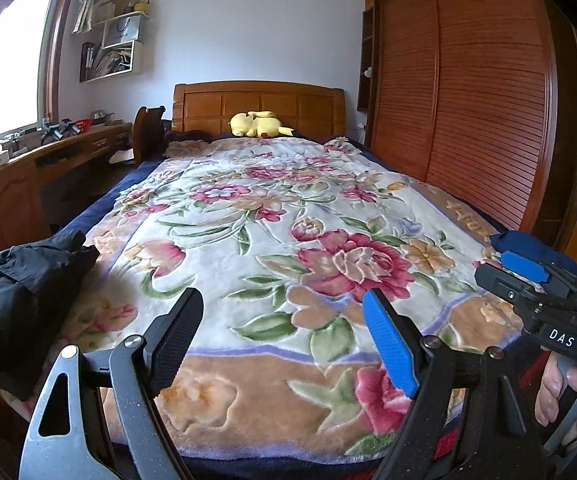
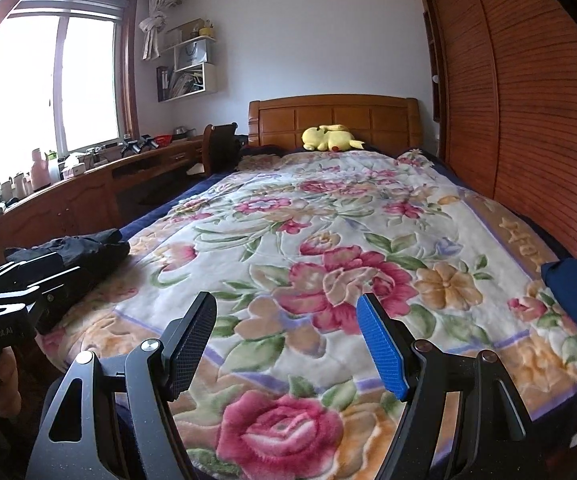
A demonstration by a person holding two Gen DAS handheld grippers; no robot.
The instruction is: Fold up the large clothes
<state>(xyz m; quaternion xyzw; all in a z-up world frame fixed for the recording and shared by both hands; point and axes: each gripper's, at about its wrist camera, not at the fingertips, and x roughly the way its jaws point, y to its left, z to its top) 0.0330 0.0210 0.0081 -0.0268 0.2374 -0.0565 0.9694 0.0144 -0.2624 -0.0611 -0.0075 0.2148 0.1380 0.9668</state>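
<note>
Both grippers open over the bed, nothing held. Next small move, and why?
Probably swing the left gripper left toward the black garment bunched at the bed's near left corner. Both it and the right gripper hang open and empty over the floral blanket, and that garment is still crumpled, not spread. The blue cloth at the right edge could wait.

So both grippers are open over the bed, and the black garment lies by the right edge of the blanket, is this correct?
Not quite. The black garment lies by the left edge of the blanket, as the left wrist view shows; a blue cloth sits at the right. The left gripper and right gripper are indeed open over the bed.
</note>
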